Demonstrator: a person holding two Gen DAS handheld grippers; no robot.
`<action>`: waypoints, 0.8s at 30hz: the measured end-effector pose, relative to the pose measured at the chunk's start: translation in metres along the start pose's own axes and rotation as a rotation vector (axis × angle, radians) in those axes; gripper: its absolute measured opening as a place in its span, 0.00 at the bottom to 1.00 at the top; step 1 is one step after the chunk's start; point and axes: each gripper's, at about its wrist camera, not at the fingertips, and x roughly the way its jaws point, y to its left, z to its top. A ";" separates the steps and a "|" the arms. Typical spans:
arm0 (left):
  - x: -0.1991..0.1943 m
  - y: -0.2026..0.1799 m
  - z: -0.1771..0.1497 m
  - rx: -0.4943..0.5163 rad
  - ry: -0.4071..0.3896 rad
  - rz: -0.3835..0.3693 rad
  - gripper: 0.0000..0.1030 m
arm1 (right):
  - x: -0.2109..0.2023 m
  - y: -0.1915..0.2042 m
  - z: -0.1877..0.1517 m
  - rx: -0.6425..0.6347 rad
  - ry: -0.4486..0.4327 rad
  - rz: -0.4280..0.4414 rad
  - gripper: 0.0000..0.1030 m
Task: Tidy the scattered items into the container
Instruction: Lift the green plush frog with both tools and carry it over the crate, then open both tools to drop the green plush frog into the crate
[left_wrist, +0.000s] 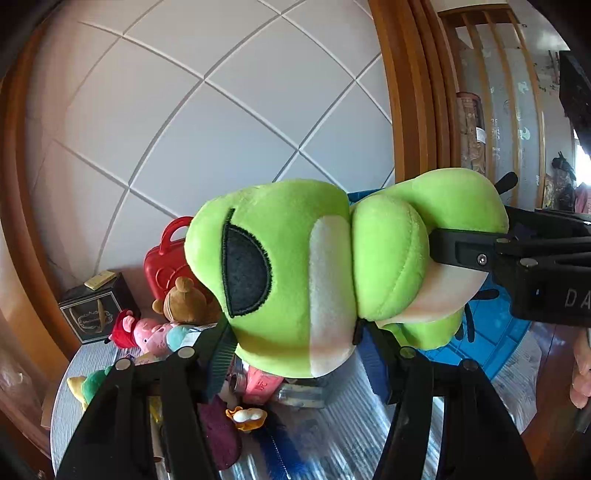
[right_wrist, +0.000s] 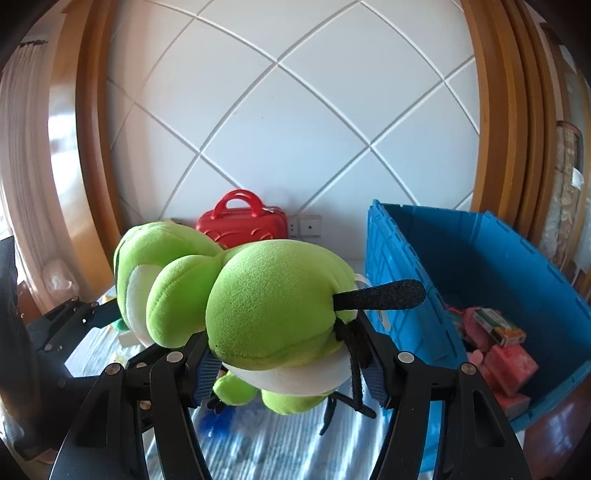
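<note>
**Left wrist and right wrist: both grippers on the green plush, bin off to the right**

Left wrist first, closest in: my left gripper (left_wrist: 295, 347) has its jaws spread fairly wide around the head end of the green plush toy (left_wrist: 291, 273), pads pressing into the soft sides, black felt eye facing the lens. From the right edge my right gripper (left_wrist: 454, 251) comes in sideways and bites the tail end.

Switching to the right wrist: the right gripper (right_wrist: 286, 363) is pinching the plush toy (right_wrist: 266, 306) at its rounded rear, jaws held well apart by the stuffing, black feelers dangling over the right finger. The left gripper (right_wrist: 99, 314) shows at the far left, on the head.

So the toy hangs between the two, off the striped table cover (right_wrist: 258, 450), long axis running left to right from one gripper to the other.

Further out, the blue crate (right_wrist: 480, 258) stands just right of the toy, a few pink items and a small box already inside. The right hand is the nearer one, so I judge the carry goes rightward, tail end leading over the near wall.

Behind, a red case (right_wrist: 242, 221) against the white wall; more soft toys (left_wrist: 159, 328) wait on the left.
</note>
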 end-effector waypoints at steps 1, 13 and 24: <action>0.002 -0.004 0.005 0.002 -0.008 -0.007 0.58 | -0.002 -0.003 0.004 -0.009 -0.009 -0.011 0.62; 0.042 -0.099 0.074 0.081 -0.034 -0.043 0.59 | -0.023 -0.105 0.032 0.019 -0.083 -0.099 0.62; 0.135 -0.236 0.153 0.039 0.088 -0.042 0.59 | -0.018 -0.289 0.066 -0.047 -0.095 -0.112 0.62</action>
